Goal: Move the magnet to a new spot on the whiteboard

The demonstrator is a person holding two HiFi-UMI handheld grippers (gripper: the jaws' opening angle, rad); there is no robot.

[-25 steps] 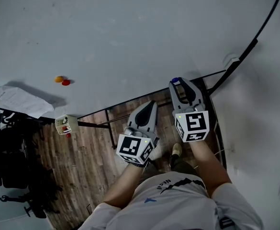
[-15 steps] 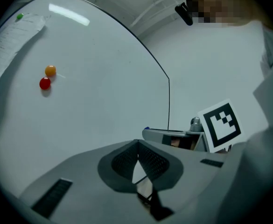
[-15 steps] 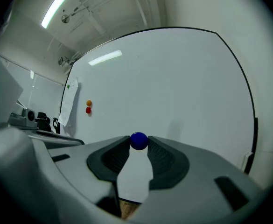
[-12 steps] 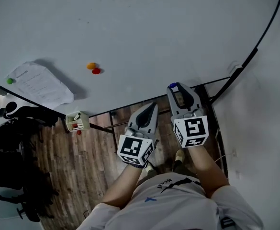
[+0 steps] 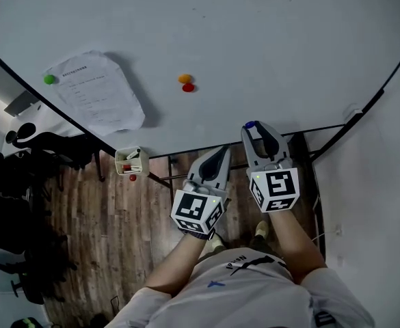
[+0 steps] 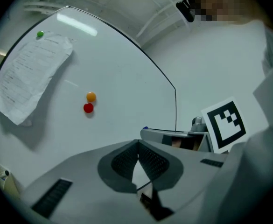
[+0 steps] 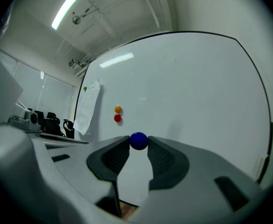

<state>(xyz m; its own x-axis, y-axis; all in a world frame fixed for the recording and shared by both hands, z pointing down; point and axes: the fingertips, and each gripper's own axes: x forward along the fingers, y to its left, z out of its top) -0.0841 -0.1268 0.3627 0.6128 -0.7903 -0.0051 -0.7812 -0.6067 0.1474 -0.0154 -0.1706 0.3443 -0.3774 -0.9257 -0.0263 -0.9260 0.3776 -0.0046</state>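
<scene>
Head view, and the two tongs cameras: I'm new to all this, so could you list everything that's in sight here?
whiteboard: one, white, fills the upper part of the head view
paper sheet: one, white, on the board's left
green magnet: one, at the sheet's top corner
orange magnet: one, mid-board
red magnet: one, right beside the orange one
small holder: one, whitish, at the board's lower edge
blue magnet: one, gripped in the right tongs
floor: brown wood
chairs: black, far left, number unclear
left tongs: grey, closed, empty
right tongs: grey, closed on the blue magnet
</scene>
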